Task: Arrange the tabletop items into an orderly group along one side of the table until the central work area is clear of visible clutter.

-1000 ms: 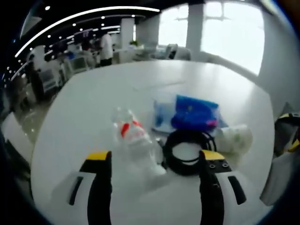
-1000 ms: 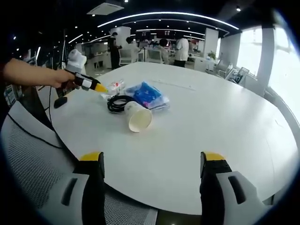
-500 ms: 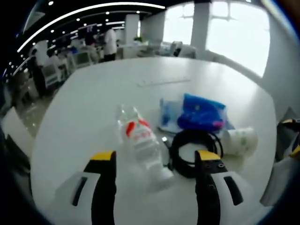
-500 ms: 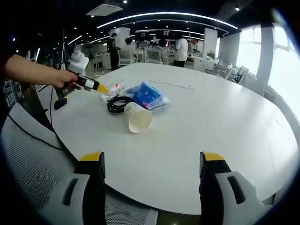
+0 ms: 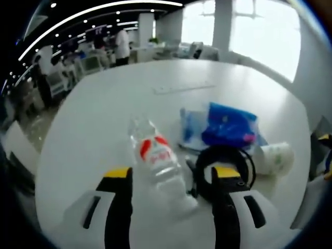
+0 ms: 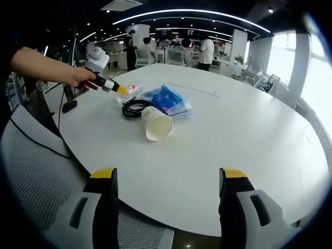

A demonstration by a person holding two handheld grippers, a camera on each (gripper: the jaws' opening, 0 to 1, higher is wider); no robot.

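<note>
Left gripper (image 5: 171,179): we see jaws spread around the lying water bottle (image 5: 157,158).
Right gripper (image 6: 168,179): ours, spread, nothing between.

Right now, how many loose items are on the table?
4, clustered: plastic bottle between the left gripper's jaws, black cable coil, blue packet, tipped paper cup. More may be hidden.
</note>
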